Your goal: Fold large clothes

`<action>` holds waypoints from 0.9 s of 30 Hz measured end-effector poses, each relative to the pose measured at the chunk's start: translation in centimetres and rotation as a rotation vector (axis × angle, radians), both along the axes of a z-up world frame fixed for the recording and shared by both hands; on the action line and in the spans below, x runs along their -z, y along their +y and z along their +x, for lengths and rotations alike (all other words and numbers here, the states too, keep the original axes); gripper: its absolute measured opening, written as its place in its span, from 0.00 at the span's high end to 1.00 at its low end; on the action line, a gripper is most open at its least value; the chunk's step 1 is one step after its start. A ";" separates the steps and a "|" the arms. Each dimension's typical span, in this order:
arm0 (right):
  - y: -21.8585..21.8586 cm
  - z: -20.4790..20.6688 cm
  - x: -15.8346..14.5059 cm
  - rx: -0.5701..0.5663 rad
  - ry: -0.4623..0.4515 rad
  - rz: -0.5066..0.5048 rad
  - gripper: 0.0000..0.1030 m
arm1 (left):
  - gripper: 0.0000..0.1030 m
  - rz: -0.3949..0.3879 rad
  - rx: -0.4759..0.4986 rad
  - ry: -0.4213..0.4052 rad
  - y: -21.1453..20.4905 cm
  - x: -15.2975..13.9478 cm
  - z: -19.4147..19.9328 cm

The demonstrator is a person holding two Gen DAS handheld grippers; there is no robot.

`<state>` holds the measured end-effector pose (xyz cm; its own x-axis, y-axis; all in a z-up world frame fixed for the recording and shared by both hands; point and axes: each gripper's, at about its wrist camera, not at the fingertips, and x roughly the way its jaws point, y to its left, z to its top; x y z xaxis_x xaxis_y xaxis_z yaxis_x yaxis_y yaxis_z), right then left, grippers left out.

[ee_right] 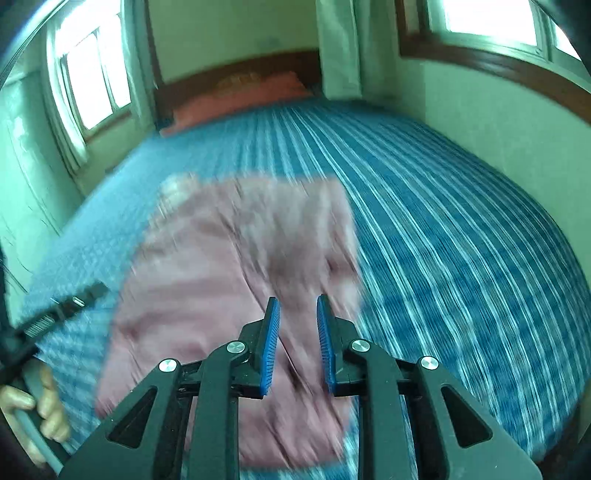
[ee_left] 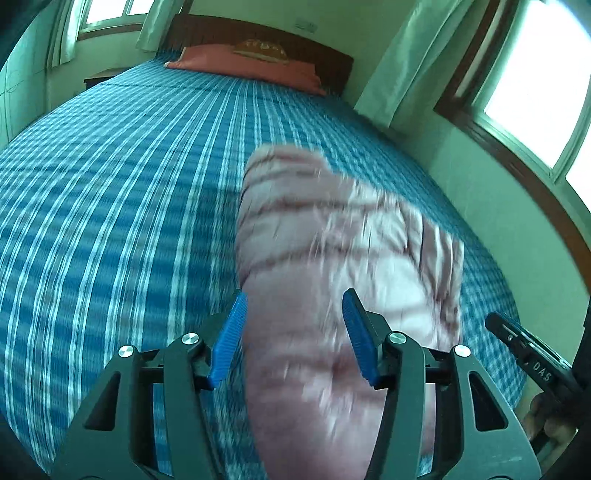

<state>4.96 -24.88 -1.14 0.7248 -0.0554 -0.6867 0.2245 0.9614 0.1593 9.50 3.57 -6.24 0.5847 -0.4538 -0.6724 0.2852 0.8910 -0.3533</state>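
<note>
On the wide bed with the blue and white striped cover (ee_left: 110, 206), a puffy pink quilted coat (ee_left: 332, 258) is laid out flat near the close end; it is seen blurred in both views, so its folds can only be guessed at, but it seems to be folded into a long thick shape. The left gripper (ee_left: 293, 332) with blue ribbed pads is held above the coat; its jaws are spread wide and nothing is pinched between them. The right gripper (ee_right: 297, 339) is held over the coat too; its blue pads are set close together with a small gap, and no cloth is caught in that gap. A person's hand (ee_right: 44, 410) is wrapped around the handle of the left gripper at the lower left of the right wrist view. A red-orange pillow (ee_left: 251, 66) is set at the far end of the bed, against a dark wooden headboard (ee_left: 258, 33); bright windows with pale curtains (ee_left: 402, 55) are seen on the walls.
</note>
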 end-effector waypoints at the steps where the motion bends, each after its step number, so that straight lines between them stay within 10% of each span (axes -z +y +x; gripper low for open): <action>1: -0.1 1.0 -0.1 -0.009 -0.008 0.002 0.79 | 0.49 -0.005 0.002 0.004 -0.5 -0.2 0.7; 7: -0.6 7.8 3.8 -0.010 0.076 0.013 0.79 | 0.48 0.019 -0.014 0.054 -4.0 1.4 4.3; 27: -1.0 8.1 11.3 0.029 0.072 0.007 0.81 | 0.41 0.197 -0.072 0.067 -7.6 8.0 5.8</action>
